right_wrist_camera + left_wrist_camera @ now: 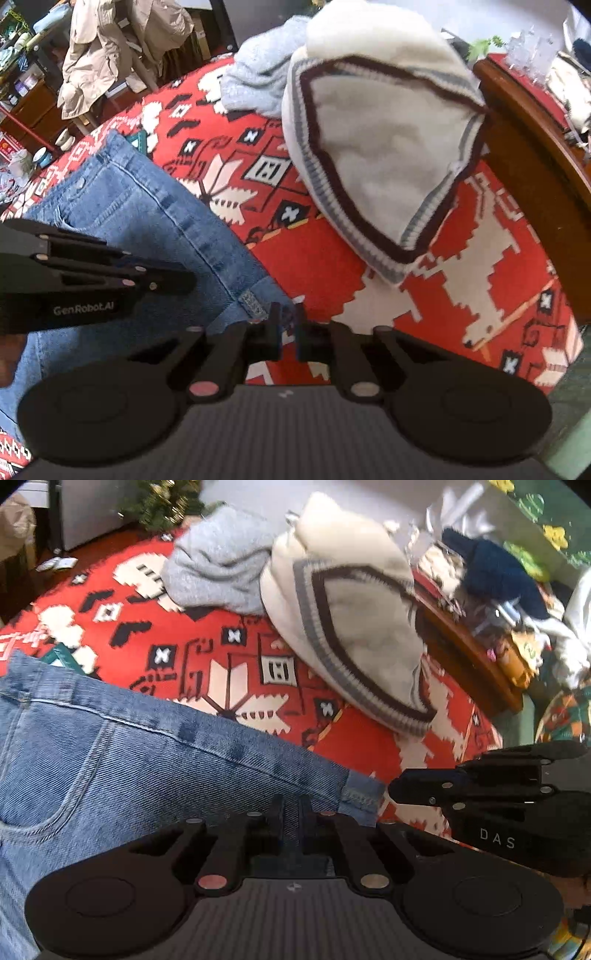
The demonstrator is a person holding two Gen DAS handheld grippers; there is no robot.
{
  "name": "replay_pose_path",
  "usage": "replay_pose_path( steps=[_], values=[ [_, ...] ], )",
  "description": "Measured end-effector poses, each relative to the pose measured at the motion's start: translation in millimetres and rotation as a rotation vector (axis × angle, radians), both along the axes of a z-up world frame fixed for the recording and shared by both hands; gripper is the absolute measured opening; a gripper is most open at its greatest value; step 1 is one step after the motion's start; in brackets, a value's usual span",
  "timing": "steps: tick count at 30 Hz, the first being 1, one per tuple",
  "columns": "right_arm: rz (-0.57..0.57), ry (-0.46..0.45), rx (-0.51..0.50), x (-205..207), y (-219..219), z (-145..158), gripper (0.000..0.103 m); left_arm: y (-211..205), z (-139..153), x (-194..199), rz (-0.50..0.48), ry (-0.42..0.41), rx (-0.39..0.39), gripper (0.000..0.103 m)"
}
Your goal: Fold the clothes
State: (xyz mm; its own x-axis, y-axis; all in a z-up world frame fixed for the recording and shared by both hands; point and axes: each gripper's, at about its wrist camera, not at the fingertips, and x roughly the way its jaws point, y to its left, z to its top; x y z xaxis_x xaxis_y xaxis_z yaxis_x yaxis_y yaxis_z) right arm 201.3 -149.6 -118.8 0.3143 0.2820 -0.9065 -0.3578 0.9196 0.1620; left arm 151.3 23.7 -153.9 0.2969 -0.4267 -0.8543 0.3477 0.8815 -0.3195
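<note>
Red woven rug with white and black geometric motifs covers most of both views. On it, at 12 to 1 o'clock in both wrist views, a cream knit sweater with grey and maroon striped V-neck trim sits in a heap. A light grey knit garment is bunched at 11 o'clock behind it. A dark wooden table edge runs down the right side, clutter on top.

Blue denim jeans lie flat on the rug and fill 8 to 10 o'clock of the left wrist view. Their hemmed corner ends just at 11 o'clock of the right gripper's tips.

Left gripper: jaws slightly apart, denim visible in the narrow gap, pads don't look to be pressing, so nothing held. Right gripper: jaws a sliver apart over bare rug just beside the hem, holding nothing. The two grippers are near each other, the right one at 3 o'clock of the left.

Risks, as judgement:
- The fold springs open, because stiff denim is released with no press on the crease.
- The left pads snag the cloth on lifting away and drag the edge out of line.
- The grippers knock together, being this close.
</note>
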Motion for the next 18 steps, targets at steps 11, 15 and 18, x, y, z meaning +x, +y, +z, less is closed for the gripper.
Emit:
replay_pose_path(
  steps=[11,15,18],
  values=[
    [0.101,-0.084,-0.017,-21,35,41,0.044,88,36,-53,0.35,-0.114,0.114,0.055],
    [0.162,-0.126,-0.023,-33,65,47,0.072,133,39,-80,0.543,-0.141,0.224,0.07],
    [0.206,-0.159,-0.009,-43,92,53,0.089,163,39,-101,0.658,-0.154,0.255,0.072]
  ],
)
